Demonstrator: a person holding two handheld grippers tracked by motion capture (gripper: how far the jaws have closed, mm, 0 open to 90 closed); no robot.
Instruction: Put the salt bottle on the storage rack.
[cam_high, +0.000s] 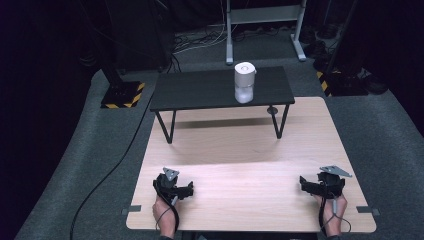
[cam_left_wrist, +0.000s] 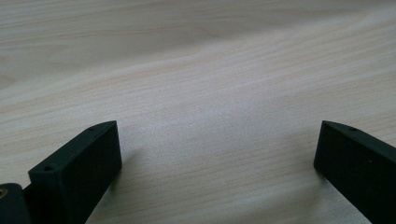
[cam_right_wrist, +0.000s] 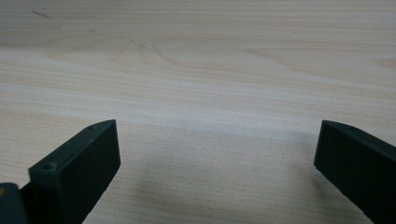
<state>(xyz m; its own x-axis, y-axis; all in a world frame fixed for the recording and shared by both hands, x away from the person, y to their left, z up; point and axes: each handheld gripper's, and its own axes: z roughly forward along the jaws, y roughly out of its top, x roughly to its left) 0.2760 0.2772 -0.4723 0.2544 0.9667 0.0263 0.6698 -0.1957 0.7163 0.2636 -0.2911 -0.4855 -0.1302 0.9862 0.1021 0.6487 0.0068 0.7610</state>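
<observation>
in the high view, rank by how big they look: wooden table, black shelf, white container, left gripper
1. wooden table
2. black shelf
3. white container and left gripper: look alike, and the gripper is nearer the camera, so unranked.

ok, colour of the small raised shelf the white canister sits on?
Black, top and legs alike: the raised shelf under the white canister shows best in the high view.

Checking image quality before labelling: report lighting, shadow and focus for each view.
High view: wooden table brightly lit, surroundings dark, shelf casts a shadow band. Left gripper view: soft glare mid-table, near fingers blurred. Right gripper view: even light, fingers soft, shadows beside them.
</observation>
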